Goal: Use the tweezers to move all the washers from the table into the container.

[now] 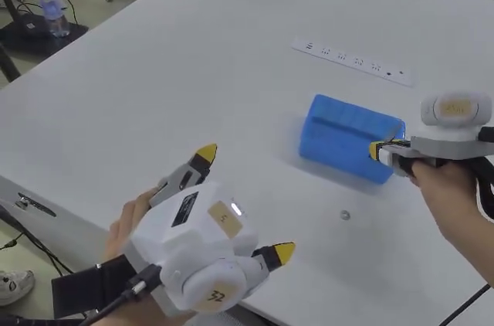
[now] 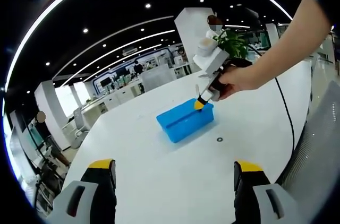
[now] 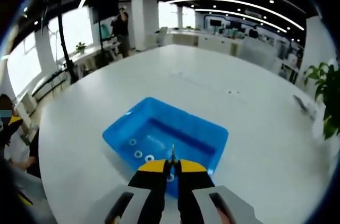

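White counter (image 1: 193, 71), head view: left hand-held gripper (image 1: 245, 202) at 7 o'clock, spread wide, empty; blue container (image 1: 351, 137) at 3 o'clock, one washer (image 1: 345, 215) at its 6 o'clock. Left gripper view: right hand-held gripper (image 2: 200, 104) at the container's rim. Right gripper view: it is clenched on tweezers (image 3: 172, 153) above washers (image 3: 139, 154) in the container.

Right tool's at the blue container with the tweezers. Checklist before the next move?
1. Right tool gripping tweezers: ok, jaws shut on them.
2. Tweezer tips free of a washer: cannot tell, too small.
3. Tips over the container: ok, above its near edge.
4. Dropped washers inside the container: ok, at least three lie on its floor.
5. Table cleared: not ok, one loose washer lies beside the container.
6. Left tool out of the path: ok, open and apart from both.
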A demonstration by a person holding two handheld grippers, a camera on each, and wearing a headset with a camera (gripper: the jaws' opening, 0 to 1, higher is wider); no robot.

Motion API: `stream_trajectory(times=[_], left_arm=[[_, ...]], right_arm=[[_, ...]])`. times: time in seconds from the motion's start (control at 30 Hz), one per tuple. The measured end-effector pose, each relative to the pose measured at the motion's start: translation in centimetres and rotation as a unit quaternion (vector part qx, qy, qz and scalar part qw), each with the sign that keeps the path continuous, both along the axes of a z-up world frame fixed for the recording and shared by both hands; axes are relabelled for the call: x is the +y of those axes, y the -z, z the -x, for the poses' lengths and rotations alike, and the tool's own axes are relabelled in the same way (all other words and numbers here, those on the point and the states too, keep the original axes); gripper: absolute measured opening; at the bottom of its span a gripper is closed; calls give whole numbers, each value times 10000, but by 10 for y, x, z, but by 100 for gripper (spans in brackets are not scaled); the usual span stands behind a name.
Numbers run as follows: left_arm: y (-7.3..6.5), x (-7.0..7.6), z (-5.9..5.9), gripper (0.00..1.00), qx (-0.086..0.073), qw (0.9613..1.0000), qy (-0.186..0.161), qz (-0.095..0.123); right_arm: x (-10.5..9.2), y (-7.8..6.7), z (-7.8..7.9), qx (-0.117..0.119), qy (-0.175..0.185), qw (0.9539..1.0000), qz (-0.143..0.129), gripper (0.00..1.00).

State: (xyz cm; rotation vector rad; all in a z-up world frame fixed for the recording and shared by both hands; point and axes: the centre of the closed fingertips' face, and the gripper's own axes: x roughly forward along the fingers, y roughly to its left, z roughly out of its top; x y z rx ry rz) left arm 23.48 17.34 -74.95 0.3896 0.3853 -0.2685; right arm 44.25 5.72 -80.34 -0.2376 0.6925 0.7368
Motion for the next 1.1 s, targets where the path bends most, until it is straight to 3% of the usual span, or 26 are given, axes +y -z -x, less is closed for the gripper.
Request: stream_trajectory(times=[0.37,0.5,0.57,0.7,0.83,1.1], left_arm=[[-1,1,0,95,-34,10000,-45,13],[-1,0,0,95,-34,10000,-13,-7],[0,0,0,95,-19,10000,-7,-15],[-1,0,0,95,-27,10000,-4,1],[-1,-1,0,95,-32,10000,4,-7],[-1,0,0,94,-34,10000,-6,-11]], right_arm=[[1,-47,18,-265,-70,9978,-597,3],[2,-50,20,-275,-168,9970,-705,3],[4,-56,32,-283,-237,9965,-754,3],[6,-53,55,-316,-440,9965,-636,3],[4,-48,67,-305,-534,9966,-551,3],[-1,-11,87,17,-580,9980,-266,3]])
